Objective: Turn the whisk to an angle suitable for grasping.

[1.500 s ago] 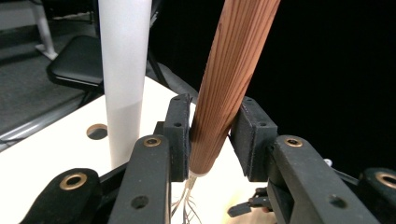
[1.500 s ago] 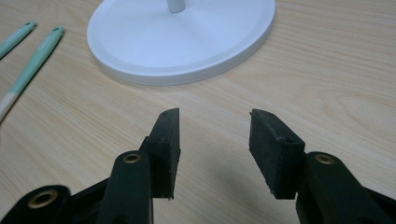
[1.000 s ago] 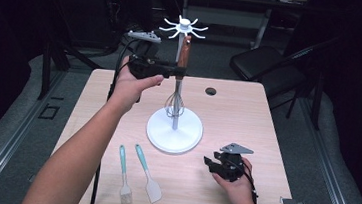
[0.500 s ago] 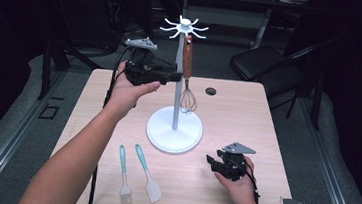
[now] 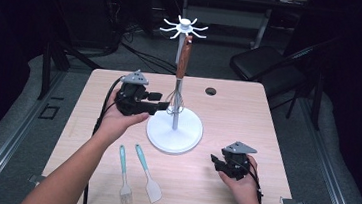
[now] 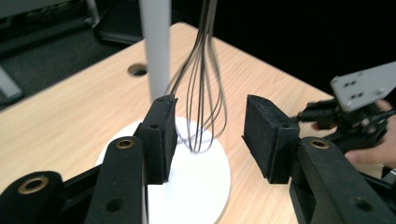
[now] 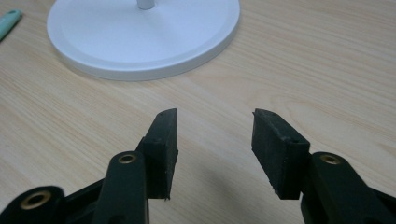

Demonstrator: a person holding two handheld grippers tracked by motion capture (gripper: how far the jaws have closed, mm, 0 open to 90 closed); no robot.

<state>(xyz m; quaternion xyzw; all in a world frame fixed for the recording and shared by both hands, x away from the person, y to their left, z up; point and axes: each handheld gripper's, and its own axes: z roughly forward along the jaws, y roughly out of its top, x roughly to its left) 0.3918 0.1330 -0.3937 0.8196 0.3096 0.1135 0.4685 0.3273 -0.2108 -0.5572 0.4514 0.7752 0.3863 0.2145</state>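
Left gripper view shows the whisk (image 6: 201,88) hanging free from the stand (image 5: 174,131) between the left gripper (image 6: 208,130)'s just-opened pads, so withdraw it straight toward 9 o'clock without brushing the wires, right gripper (image 7: 212,144) idle and open.

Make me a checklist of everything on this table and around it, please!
Surface: light wooden table with a round cable hole.
Job's things: whisk with a wooden handle hangs from the white hook stand; its wires are between the jaws of the left hand-held gripper, not pressed.
Clutter: teal brush and teal spatula lie side by side near the front edge.
Grippers: left hand-held gripper open, jaws just been opening; right hand-held gripper open, empty, low over the table.
Cables: black cable trails from the left one.
Surroundings: dark room, black chair behind, grey floor.
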